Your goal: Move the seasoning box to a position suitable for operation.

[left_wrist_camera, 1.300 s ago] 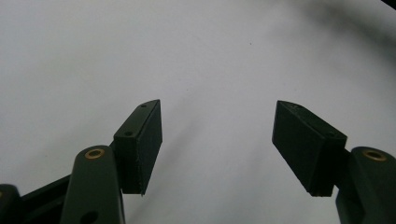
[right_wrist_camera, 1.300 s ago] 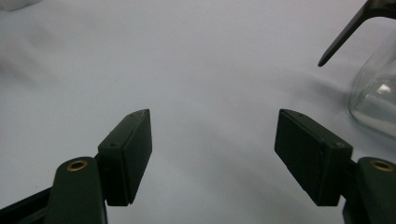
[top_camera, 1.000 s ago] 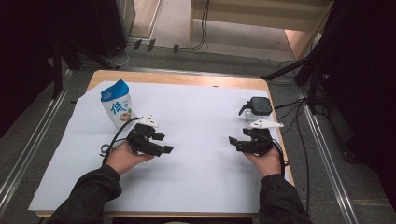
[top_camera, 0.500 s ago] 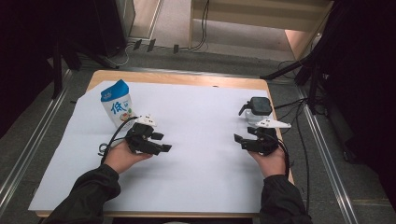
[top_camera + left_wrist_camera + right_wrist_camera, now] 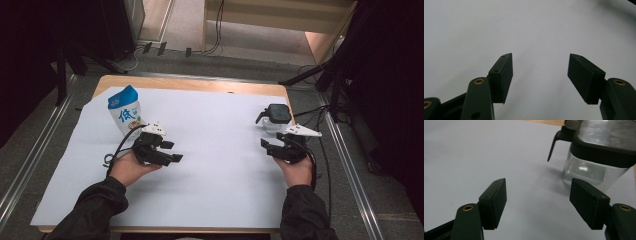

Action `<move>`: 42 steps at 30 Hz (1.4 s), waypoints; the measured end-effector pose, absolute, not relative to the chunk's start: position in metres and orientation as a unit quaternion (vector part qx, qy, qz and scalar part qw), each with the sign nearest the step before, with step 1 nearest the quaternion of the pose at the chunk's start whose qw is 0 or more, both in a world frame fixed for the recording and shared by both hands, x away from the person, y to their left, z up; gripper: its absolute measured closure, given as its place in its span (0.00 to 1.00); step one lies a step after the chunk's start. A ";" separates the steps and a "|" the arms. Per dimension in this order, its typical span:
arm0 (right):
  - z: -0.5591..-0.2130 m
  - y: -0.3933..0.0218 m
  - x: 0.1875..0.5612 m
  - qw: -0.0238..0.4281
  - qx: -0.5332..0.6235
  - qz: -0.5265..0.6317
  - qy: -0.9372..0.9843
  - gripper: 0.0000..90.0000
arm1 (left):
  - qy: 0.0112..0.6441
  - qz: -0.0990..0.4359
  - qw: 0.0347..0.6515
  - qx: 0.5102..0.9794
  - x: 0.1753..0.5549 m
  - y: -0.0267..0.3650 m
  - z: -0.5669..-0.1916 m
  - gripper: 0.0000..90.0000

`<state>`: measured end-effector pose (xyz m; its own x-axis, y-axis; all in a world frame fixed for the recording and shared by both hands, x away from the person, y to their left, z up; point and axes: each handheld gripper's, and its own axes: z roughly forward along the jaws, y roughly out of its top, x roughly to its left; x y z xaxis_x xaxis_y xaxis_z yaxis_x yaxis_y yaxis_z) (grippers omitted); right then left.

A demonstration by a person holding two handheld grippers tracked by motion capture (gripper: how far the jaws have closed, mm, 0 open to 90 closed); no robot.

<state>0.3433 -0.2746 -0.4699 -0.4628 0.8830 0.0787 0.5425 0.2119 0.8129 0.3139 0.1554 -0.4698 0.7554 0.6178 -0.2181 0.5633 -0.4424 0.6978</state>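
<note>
The right hand-held gripper hovers low over the white sheet on the tabletop, jaws released with nothing between them. The jug, a clear square body with a black lid and a thin handle, stands upright just beyond it, at about 12 o'clock from the jaw tips in the high view, near but not touching. The left hand-held gripper is well apart from the jug, which lies out at its 2 o'clock across the bare sheet; its jaws, too, stand released and empty, and they have just closed a little. The carton stands upright at its 11 o'clock, just beside the hand. So the right hand is plainly nearer the jug and the left nearer the carton.

The right gripper view adds what the high view cannot: the jug sits at 1 o'clock, off the jaw line, with its handle pointing toward the open sheet. The jaws would likely need to swing that way before closing on it. The left gripper view shows bare sheet between and beyond its pads.
</note>
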 end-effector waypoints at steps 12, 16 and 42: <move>-0.469 -0.287 0.364 0.229 0.517 0.410 0.716 0.23 | 0.355 0.040 0.399 0.844 0.302 0.164 -0.469 0.42; -0.469 -0.291 0.369 0.235 0.529 0.413 0.703 0.17 | 0.360 0.040 0.399 0.842 0.299 0.166 -0.469 0.42; -0.493 -0.295 0.425 0.244 0.562 0.380 0.693 0.05 | 0.363 0.037 0.403 0.840 0.287 0.167 -0.470 0.42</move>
